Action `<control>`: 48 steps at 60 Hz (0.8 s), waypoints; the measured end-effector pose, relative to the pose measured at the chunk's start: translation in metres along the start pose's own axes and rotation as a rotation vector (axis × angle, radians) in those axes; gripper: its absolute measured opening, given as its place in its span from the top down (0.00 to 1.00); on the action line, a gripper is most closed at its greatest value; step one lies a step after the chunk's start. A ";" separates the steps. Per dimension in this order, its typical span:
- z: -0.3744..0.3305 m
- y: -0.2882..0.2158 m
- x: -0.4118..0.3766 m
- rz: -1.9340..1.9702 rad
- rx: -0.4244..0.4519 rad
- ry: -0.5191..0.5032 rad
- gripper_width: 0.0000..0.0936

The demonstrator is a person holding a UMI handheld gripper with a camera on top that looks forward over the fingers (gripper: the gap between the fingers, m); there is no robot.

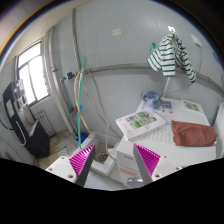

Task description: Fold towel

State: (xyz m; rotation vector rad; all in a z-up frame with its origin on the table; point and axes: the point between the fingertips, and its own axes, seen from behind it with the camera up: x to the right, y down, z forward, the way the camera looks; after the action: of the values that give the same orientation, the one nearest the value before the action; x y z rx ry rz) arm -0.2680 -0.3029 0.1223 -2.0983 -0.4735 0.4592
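My gripper (115, 160) shows its two pink-padded fingers (82, 158) apart, with nothing held between them. Past the right finger, a folded reddish-brown towel (186, 133) lies on a white table (200, 112). The gripper is raised and well back from the towel, to its left. White boxes (108, 163) lie below, between the fingers.
A green-and-white striped cloth (173, 57) hangs on the wall above the table. A printed sheet or box (141, 122) lies on the table's near corner. A window (32, 75) is at the left, with dark equipment (18, 112) below it. A green pole (82, 90) stands by the wall.
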 end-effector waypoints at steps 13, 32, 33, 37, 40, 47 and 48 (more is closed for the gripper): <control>0.027 -0.018 0.077 0.018 0.014 0.157 0.15; 0.120 -0.005 0.288 0.007 -0.095 0.388 0.24; 0.126 -0.003 0.293 0.007 -0.106 0.382 0.25; 0.146 0.006 0.304 -0.001 -0.144 0.344 0.34; 0.157 0.013 0.307 -0.023 -0.169 0.316 0.38; 0.159 0.006 0.329 -0.049 -0.125 0.365 0.94; 0.160 0.007 0.328 -0.038 -0.119 0.359 0.95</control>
State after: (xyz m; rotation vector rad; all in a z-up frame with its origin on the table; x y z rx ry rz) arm -0.0642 -0.0317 -0.0131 -2.2206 -0.3350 0.0270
